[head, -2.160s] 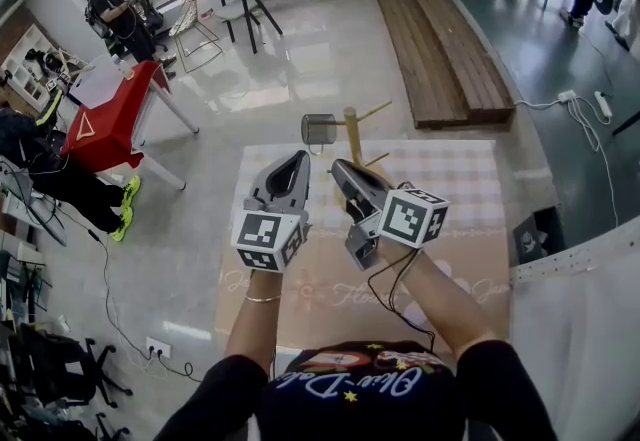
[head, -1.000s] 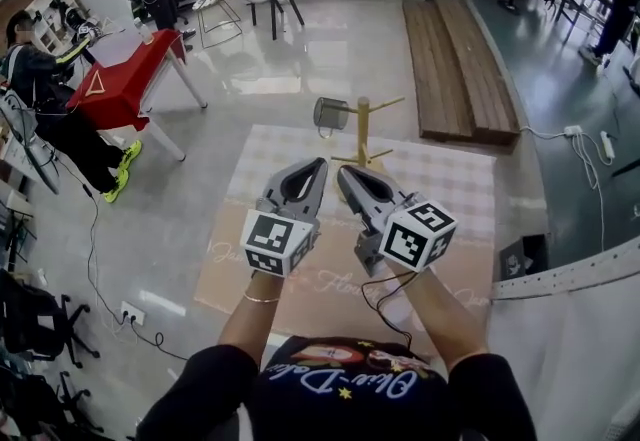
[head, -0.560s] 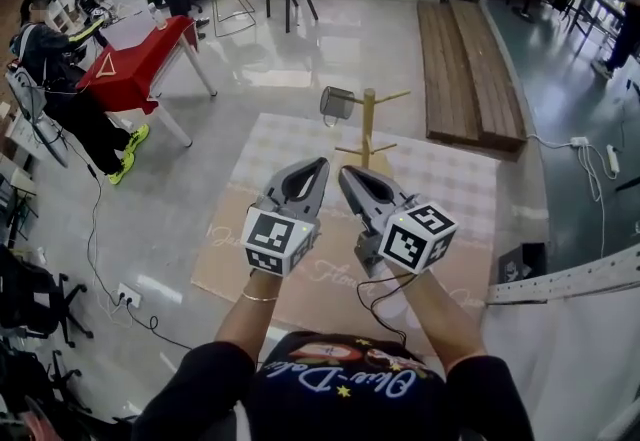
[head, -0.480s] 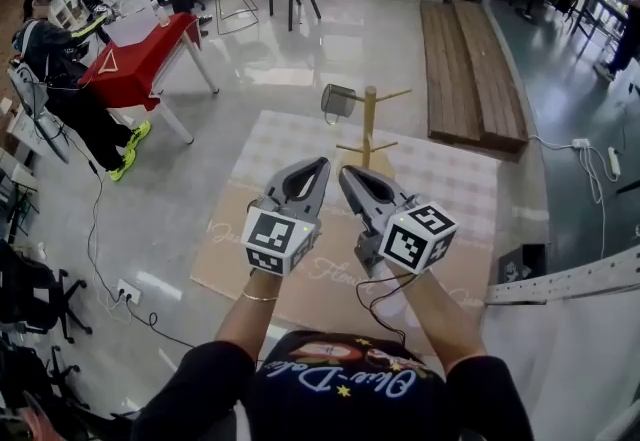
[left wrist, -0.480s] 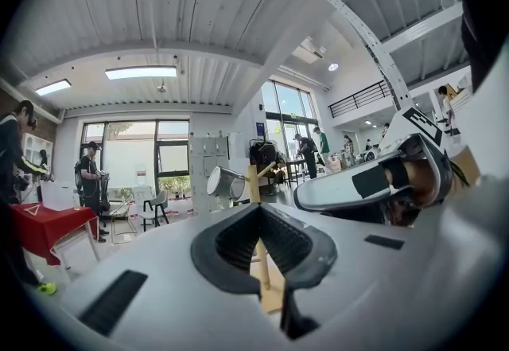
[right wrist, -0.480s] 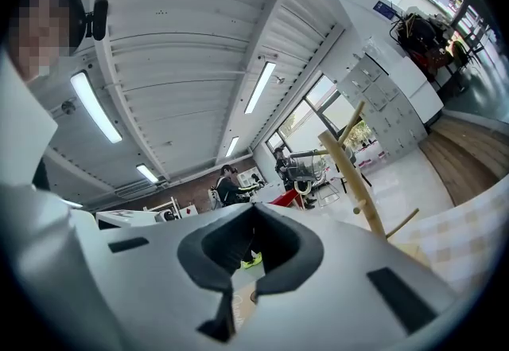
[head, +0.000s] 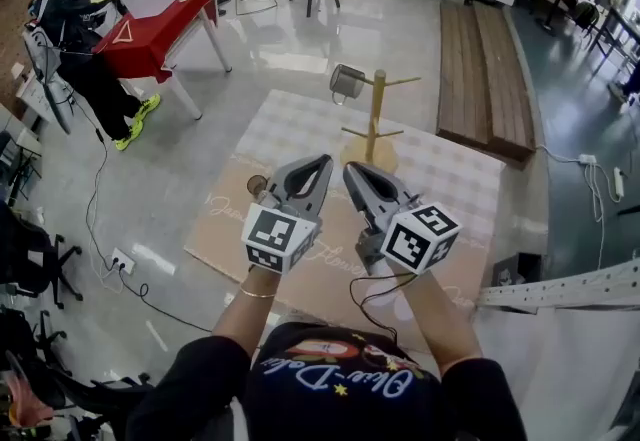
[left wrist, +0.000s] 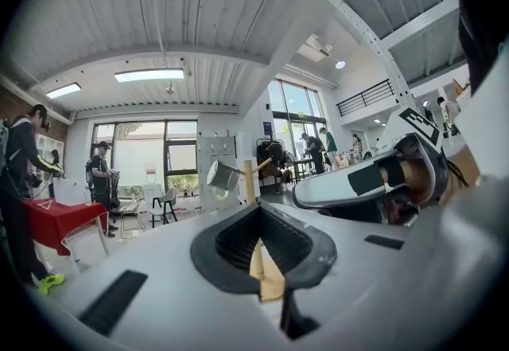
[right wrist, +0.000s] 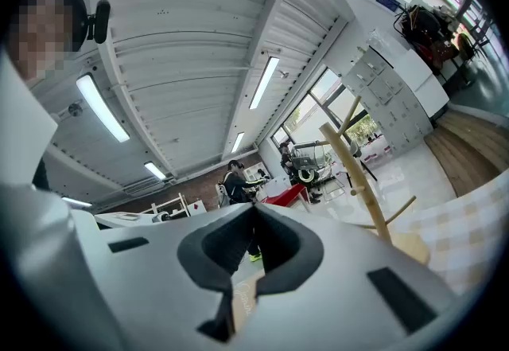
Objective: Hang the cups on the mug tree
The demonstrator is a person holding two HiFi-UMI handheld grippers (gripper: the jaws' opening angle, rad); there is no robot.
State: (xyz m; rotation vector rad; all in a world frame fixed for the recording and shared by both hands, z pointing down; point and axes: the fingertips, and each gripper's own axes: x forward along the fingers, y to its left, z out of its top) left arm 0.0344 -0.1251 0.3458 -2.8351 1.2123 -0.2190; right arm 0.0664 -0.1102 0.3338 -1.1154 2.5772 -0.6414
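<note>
A wooden mug tree point(head: 375, 117) stands at the far end of the checked tablecloth point(head: 450, 179). A metal cup point(head: 347, 81) hangs on its upper left peg. A small brown cup point(head: 258, 185) stands on the tan mat just left of my left gripper. My left gripper point(head: 322, 162) and right gripper point(head: 350, 170) hover side by side over the mat, short of the tree, both shut and empty. In the left gripper view the tree point(left wrist: 249, 181) and the hung cup point(left wrist: 223, 174) show beyond the shut gripper point(left wrist: 258, 210). In the right gripper view the tree point(right wrist: 358, 174) rises to the right of the shut gripper point(right wrist: 253, 210).
A red table point(head: 160, 24) with people beside it stands far left, with chairs behind it. A wooden platform point(head: 490, 69) lies on the floor beyond the table. Cables trail on the floor at left and right. A white edge point(head: 560, 289) runs along the near right.
Both grippers have drifted a little over the mat, still side by side and shut. The head view has shifted, and the small brown cup now shows by the left gripper.
</note>
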